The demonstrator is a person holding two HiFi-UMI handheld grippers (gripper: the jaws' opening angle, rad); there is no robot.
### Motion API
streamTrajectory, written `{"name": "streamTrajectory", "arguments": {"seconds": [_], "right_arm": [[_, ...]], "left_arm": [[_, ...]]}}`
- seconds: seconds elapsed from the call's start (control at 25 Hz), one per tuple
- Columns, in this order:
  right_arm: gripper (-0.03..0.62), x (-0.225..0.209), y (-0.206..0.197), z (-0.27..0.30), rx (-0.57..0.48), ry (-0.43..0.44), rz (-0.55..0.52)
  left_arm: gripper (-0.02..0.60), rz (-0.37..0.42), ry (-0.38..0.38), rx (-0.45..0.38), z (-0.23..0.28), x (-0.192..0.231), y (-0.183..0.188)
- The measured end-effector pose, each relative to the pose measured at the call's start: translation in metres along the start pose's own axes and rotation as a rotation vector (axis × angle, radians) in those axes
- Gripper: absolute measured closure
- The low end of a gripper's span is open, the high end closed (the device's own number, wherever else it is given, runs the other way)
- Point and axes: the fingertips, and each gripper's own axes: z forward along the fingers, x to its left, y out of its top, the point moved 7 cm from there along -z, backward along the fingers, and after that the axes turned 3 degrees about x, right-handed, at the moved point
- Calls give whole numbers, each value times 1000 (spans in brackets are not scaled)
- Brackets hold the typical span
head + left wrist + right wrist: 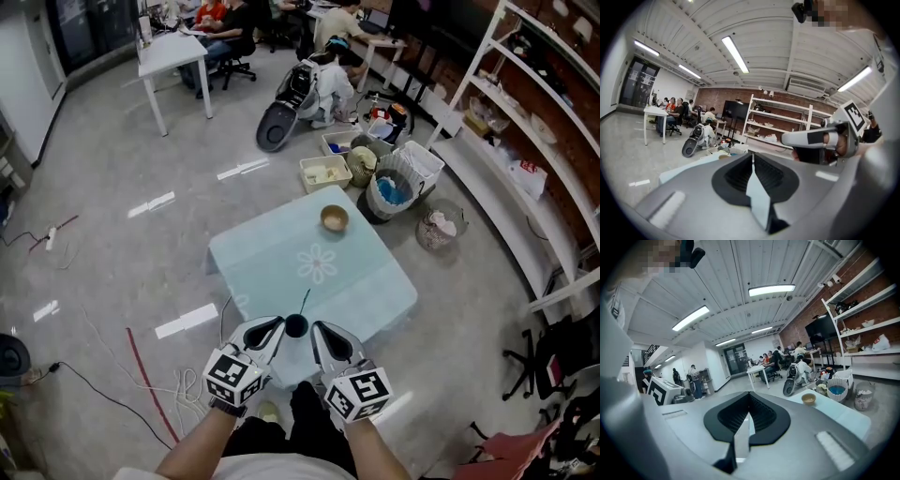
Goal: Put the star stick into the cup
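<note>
A small black round cup [296, 325] sits at the near edge of the light-blue table [366, 272]. A thin dark stick [305, 301] runs from the cup's far rim out over the tabletop; I cannot tell whether its end is inside the cup. My left gripper [271, 328] and right gripper [322, 331] flank the cup, close on either side, apart from it. In the left gripper view the left gripper [752, 161] is shut on nothing. In the right gripper view the right gripper [749, 404] is also shut and empty. Both cameras point up and outward, so cup and stick are hidden there.
A tan bowl [334, 218] stands near the table's far edge, also seen as the tan bowl [808, 398]. Baskets and bins [391, 187] crowd the floor beyond the table, shelving [539, 141] runs along the right, cables [178, 389] lie at the left, and people sit at desks [173, 52] behind.
</note>
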Motion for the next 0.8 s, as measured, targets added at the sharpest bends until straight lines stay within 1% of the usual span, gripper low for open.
{"name": "streamTrajectory", "arguments": {"seconds": [0.08, 0.12, 0.28, 0.6, 0.8], "right_arm": [[583, 3, 8, -3, -10, -3, -9], [583, 4, 12, -5, -15, -4, -15], [583, 14, 28, -10, -35, -3, -37], [583, 34, 59, -23, -78, 4, -88], [583, 41, 87, -31, -121, 6, -125]], "left_arm": [[563, 6, -3, -6, -3, -4, 10], [575, 9, -6, -11, -5, -7, 15], [575, 19, -14, -35, -17, -15, 38], [575, 36, -1, -96, -43, -28, 83], [575, 60, -2, -134, -51, -37, 120]]}}
